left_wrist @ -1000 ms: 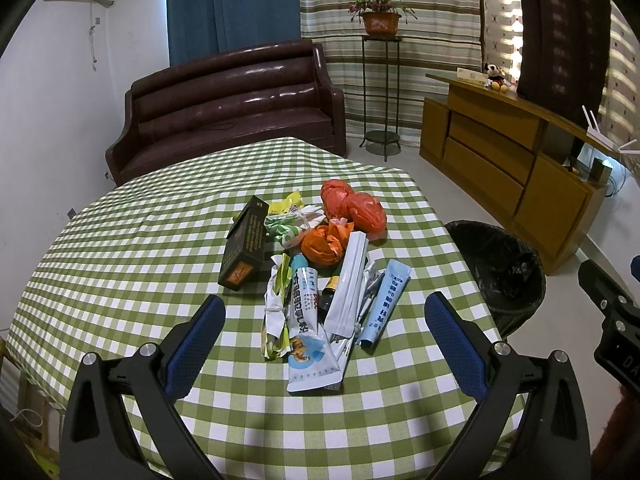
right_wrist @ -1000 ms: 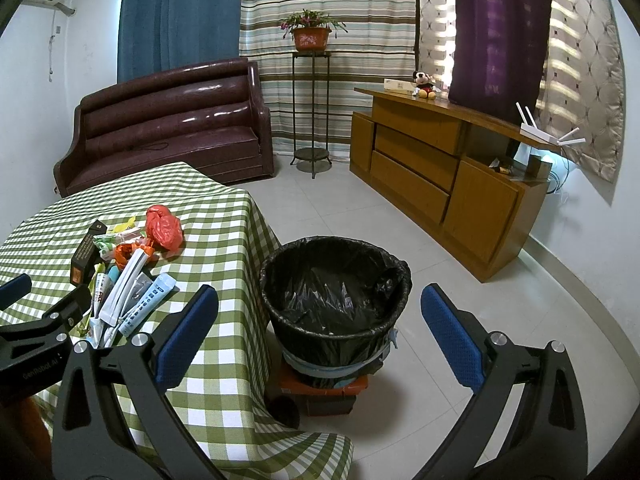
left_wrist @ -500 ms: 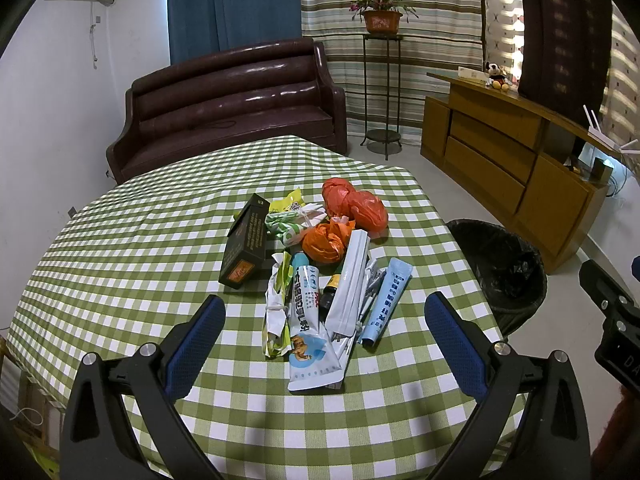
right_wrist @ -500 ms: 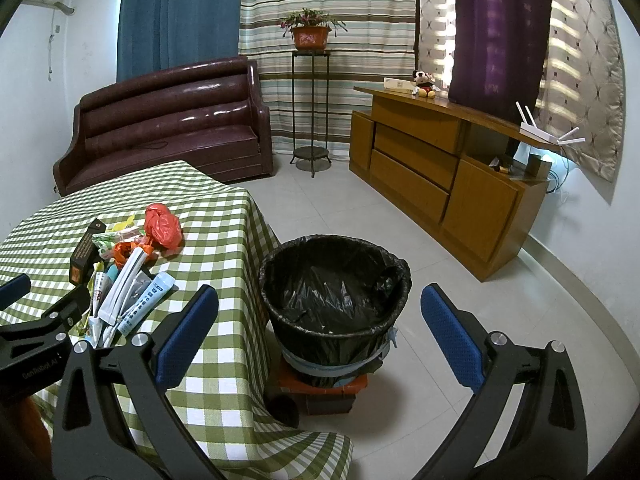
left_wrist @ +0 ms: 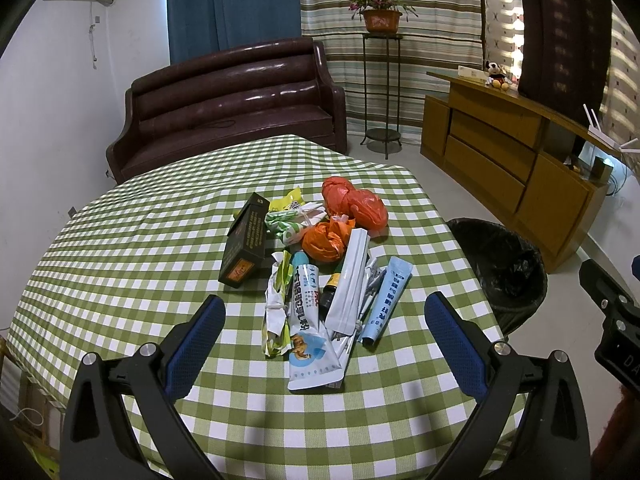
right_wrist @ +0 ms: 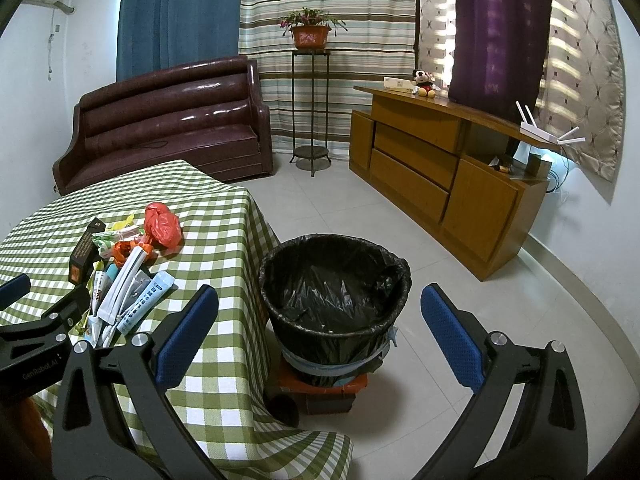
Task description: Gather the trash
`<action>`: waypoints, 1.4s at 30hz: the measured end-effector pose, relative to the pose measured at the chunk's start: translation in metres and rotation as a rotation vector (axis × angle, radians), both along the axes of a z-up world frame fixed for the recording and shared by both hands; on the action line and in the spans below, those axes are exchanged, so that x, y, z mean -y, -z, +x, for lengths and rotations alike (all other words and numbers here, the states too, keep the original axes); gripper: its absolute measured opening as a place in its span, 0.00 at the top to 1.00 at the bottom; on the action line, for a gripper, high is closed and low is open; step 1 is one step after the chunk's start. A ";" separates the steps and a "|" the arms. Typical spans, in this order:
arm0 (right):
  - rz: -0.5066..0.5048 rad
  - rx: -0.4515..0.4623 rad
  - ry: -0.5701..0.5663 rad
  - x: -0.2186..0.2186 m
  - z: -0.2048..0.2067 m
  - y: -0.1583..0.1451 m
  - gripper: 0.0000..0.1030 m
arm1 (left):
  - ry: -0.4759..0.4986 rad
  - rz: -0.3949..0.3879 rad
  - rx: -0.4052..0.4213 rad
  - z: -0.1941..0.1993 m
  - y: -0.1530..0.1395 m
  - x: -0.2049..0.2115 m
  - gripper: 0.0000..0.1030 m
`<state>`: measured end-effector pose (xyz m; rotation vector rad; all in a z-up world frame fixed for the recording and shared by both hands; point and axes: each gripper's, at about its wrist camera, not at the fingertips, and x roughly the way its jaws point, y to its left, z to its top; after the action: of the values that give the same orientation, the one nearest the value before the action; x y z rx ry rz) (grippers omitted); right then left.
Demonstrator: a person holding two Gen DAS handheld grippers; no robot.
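A pile of trash lies mid-table on the green checked cloth [left_wrist: 132,256]: a dark box [left_wrist: 245,246], red plastic bags [left_wrist: 356,204], an orange bag [left_wrist: 323,240], a white pouch [left_wrist: 349,280], a light blue tube [left_wrist: 386,292], a toothpaste tube [left_wrist: 308,320] and crumpled wrappers [left_wrist: 276,300]. My left gripper [left_wrist: 322,344] is open and empty, just in front of the pile. My right gripper [right_wrist: 320,340] is open and empty, held above the floor before the black-lined trash bin [right_wrist: 334,276]. The pile also shows in the right wrist view [right_wrist: 124,264].
The bin [left_wrist: 500,264] stands on the floor right of the table, on a red base [right_wrist: 320,388]. A brown sofa [left_wrist: 228,100] is behind the table. A wooden sideboard [right_wrist: 440,168] and a plant stand [right_wrist: 310,112] line the far wall.
Both views have shifted very slightly; the pile, the bin and both open grippers stay as they were.
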<state>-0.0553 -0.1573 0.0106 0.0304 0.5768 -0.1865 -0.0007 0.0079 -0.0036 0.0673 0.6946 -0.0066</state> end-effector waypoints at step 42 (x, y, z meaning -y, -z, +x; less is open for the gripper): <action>0.001 -0.064 -0.029 -0.025 0.008 0.015 0.04 | -0.035 0.034 -0.049 0.008 0.015 -0.045 0.06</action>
<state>-0.0473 -0.1326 -0.0040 0.0165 0.6408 -0.1592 0.0069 0.0532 -0.0187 0.0876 0.7452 0.0369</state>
